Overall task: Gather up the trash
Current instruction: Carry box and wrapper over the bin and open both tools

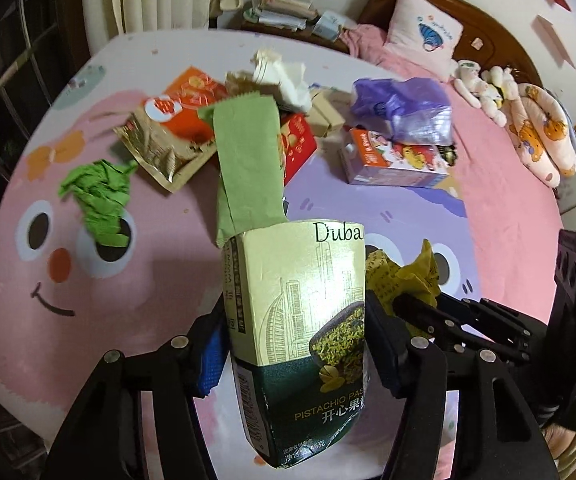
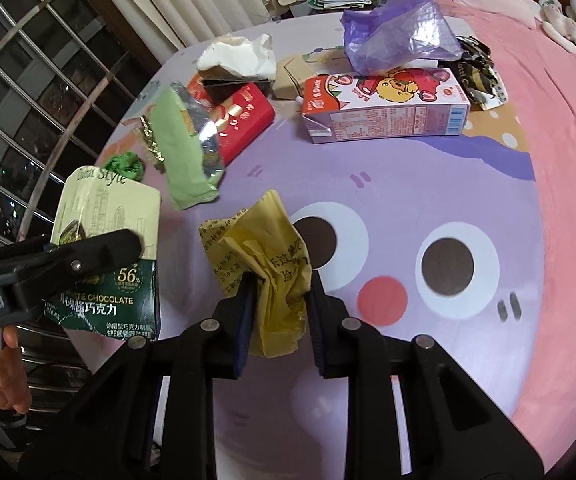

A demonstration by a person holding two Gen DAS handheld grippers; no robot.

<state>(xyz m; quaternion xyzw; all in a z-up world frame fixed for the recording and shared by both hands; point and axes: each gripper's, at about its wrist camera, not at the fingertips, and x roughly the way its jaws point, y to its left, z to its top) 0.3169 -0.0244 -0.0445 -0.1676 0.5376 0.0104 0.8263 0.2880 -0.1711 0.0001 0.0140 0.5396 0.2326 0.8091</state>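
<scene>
My left gripper (image 1: 294, 344) is shut on a torn green pistachio chocolate box (image 1: 300, 332) with a light green wrapper (image 1: 248, 164) sticking out of its top, held above the bed. The box also shows at the left of the right wrist view (image 2: 108, 256). My right gripper (image 2: 278, 300) is shut on a crumpled yellow paper (image 2: 264, 256), held just right of the box; it also shows in the left wrist view (image 1: 404, 276). More trash lies on the bed: a crumpled green paper (image 1: 100, 196), a gold and orange snack bag (image 1: 168, 136), a red box (image 2: 240, 120), a strawberry milk carton (image 2: 384, 108).
A purple plastic bag (image 2: 396, 32), white crumpled paper (image 2: 240, 56) and a black-patterned wrapper (image 2: 480, 72) lie at the far side of the pile. A pink pillow (image 1: 424, 36) and plush toys (image 1: 528, 120) sit by the headboard. A barred window (image 2: 28, 80) is at the left.
</scene>
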